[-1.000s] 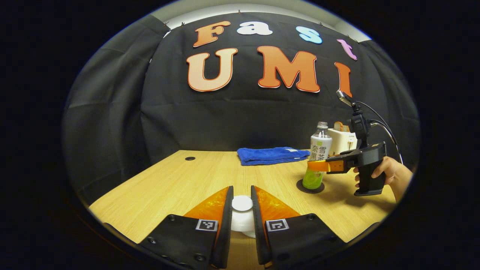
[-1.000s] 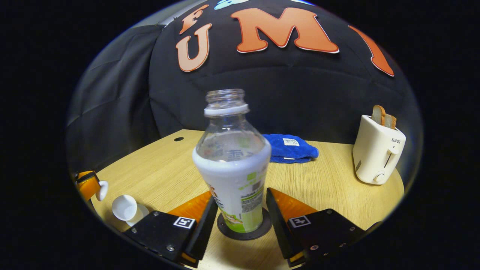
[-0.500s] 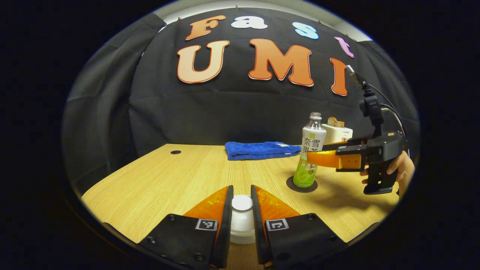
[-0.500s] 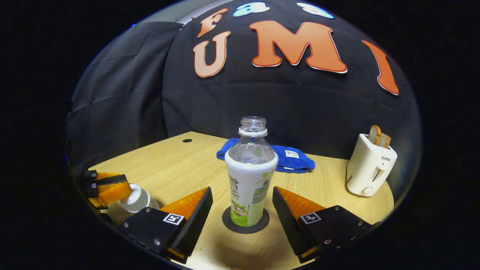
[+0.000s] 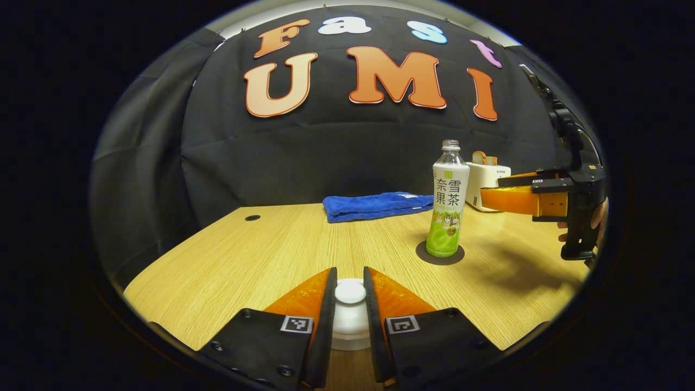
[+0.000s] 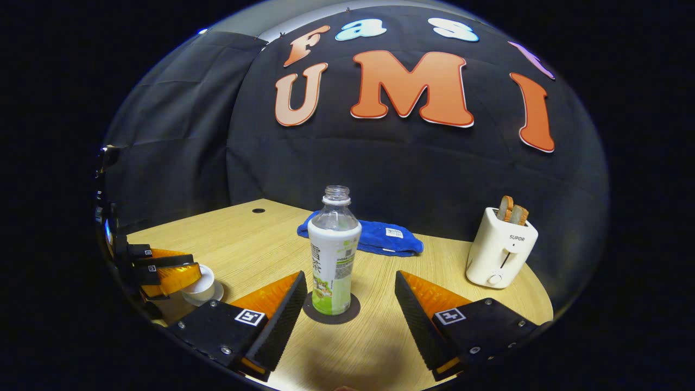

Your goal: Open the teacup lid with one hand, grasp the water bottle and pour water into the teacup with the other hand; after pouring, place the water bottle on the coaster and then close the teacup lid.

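Left gripper view has the left tool (image 5: 350, 320) clenched on the lid's (image 5: 350, 293) knob, the lid sitting low over the cup (image 6: 203, 290). The bottle (image 6: 332, 260) stands upright on the coaster (image 6: 331, 315), uncapped; the right tool (image 6: 347, 320) is released, fingers wide and clear of it. Pouring and placing look done; I'd judge only seating and letting go of the lid remain. A second ago the right tool flanked the bottle closely; it has since backed well away and risen.

A light wooden table (image 6: 244, 239) stands before a black cloth wall (image 6: 380, 163).
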